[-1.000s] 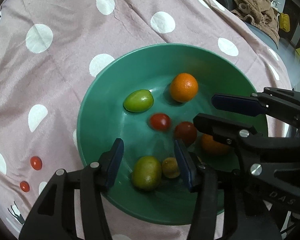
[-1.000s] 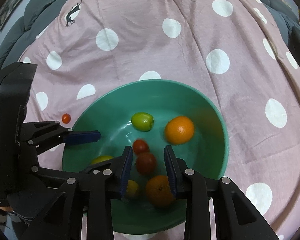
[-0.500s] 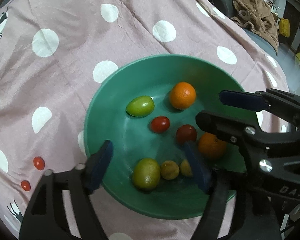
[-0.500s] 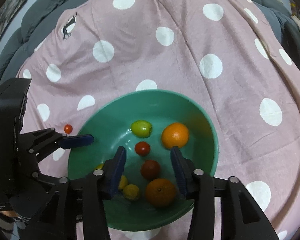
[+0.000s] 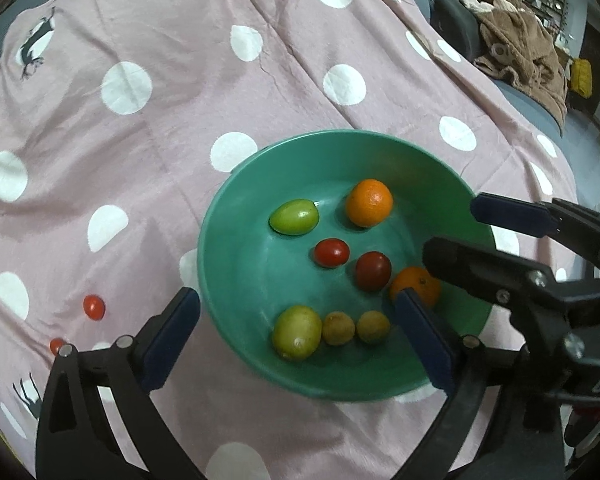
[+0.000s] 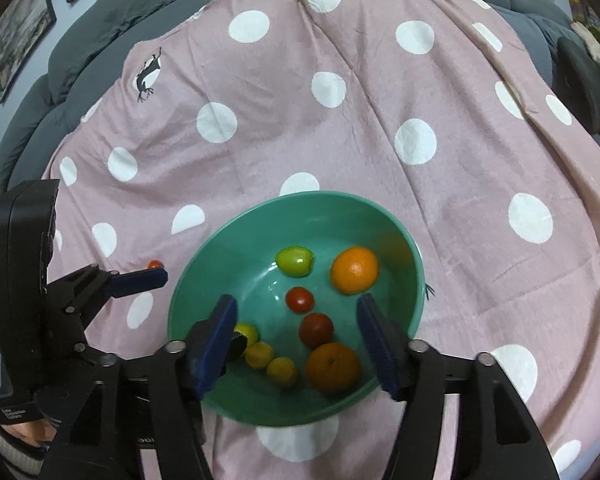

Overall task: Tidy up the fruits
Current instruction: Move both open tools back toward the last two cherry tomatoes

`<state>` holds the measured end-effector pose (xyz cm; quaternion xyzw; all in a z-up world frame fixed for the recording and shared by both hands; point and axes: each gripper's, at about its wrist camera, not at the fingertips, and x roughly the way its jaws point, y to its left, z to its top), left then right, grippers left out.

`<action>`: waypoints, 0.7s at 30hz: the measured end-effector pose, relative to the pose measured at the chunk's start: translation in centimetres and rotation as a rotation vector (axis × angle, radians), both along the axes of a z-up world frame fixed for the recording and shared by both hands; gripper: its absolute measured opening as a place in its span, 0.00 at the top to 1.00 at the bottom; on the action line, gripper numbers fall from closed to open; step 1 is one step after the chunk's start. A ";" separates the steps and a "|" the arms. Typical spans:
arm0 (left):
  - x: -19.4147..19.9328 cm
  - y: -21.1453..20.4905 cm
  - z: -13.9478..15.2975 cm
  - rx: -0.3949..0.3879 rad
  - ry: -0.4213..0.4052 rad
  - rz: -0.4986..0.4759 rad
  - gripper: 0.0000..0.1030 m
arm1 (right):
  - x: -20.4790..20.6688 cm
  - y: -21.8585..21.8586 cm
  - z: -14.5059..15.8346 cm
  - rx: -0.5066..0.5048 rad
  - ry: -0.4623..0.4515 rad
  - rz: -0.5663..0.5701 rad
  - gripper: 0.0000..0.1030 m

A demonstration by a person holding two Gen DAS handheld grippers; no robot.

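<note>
A green bowl [image 5: 236, 216] [image 6: 416, 264] sits on the pink dotted cloth. It holds two oranges [image 5: 369, 202] [image 5: 416, 285], two green fruits [image 5: 294, 216] [image 5: 296, 332], a red tomato [image 5: 331, 252], a darker red one [image 5: 373, 270] and two small yellow fruits [image 5: 338, 328]. My left gripper [image 5: 296, 320] hangs above the bowl's near side, jaws opening, nothing pressed between them. My right gripper [image 6: 298, 320] hovers over the bowl's near half, jaws opening and empty. Two small tomatoes [image 5: 94, 307] [image 5: 56, 345] lie on the cloth left of the bowl.
The cloth [image 6: 340, 120] covers a grey sofa [image 6: 112, 16]. A brown garment [image 5: 528, 44] lies at the far right. Each gripper's black frame shows in the other's view, beside the bowl [image 5: 540, 280] [image 6: 40, 300].
Both grippers have widened their jaws and lifted back from the bowl. The fruits they stood around lie free in the bowl.
</note>
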<state>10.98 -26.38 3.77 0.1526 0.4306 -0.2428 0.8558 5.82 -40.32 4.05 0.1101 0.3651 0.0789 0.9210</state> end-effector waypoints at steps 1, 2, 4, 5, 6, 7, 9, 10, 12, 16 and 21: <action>-0.4 0.3 0.2 -0.009 -0.002 0.006 0.03 | -0.2 0.1 0.1 0.001 0.000 0.001 0.32; -0.6 0.5 0.4 -0.016 -0.004 0.010 0.02 | -0.5 0.1 0.3 0.001 -0.003 0.002 0.32; -1.2 1.0 0.8 -0.028 -0.013 0.023 0.01 | -1.0 0.3 0.6 -0.003 -0.004 0.004 0.32; -1.5 1.2 1.0 -0.033 -0.020 0.029 0.01 | -1.3 0.4 0.8 -0.005 -0.008 0.001 0.32; -1.9 1.6 1.4 -0.041 -0.030 0.036 0.01 | -1.7 0.5 1.1 -0.007 -0.013 0.001 0.32; -2.2 2.0 1.6 -0.049 -0.040 0.046 0.01 | -2.0 0.7 1.3 -0.009 -0.017 0.002 0.32; -3.0 2.8 2.1 -0.065 -0.062 0.063 0.01 | -2.6 1.1 1.8 -0.017 -0.026 0.009 0.32; -3.5 3.4 2.4 -0.073 -0.073 0.072 0.01 | -3.0 1.4 2.1 -0.022 -0.032 0.018 0.32; -4.1 4.3 2.8 -0.081 -0.088 0.090 0.01 | -3.7 2.0 2.5 -0.032 -0.042 0.036 0.32; -5.8 7.1 3.3 -0.110 -0.109 0.148 0.01 | -4.7 3.6 2.9 -0.053 -0.050 0.077 0.32; -7.4 11.0 3.2 -0.126 -0.118 0.246 0.01 | -5.3 6.1 2.8 -0.065 -0.039 0.132 0.32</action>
